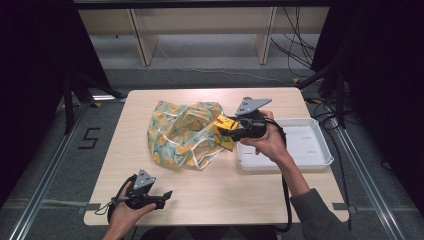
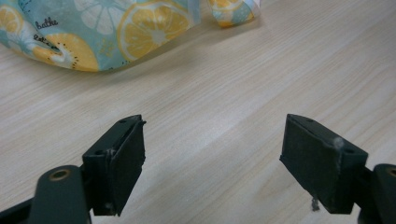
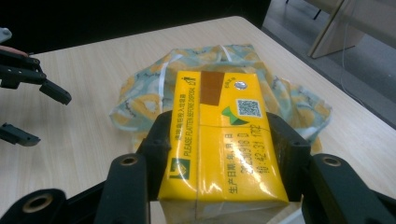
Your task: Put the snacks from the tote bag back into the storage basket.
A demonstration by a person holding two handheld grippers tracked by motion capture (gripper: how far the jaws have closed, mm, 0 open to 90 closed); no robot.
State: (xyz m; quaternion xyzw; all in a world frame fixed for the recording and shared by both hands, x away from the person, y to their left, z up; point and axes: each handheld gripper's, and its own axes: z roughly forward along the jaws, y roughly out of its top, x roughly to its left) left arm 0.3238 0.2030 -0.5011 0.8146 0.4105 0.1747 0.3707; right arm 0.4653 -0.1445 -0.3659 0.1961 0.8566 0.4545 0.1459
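Now we hold the yellow drink carton (image 3: 219,140) clamped in our right tool (image 1: 231,128), lifted above the citrus-print bag (image 1: 182,132). Keep it level toward the white tray (image 1: 310,150); our left tool (image 2: 219,163) rests with jaws apart near the table (image 1: 220,190) front.

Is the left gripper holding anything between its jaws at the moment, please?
No, the left gripper is open, with bare table between its jaws.
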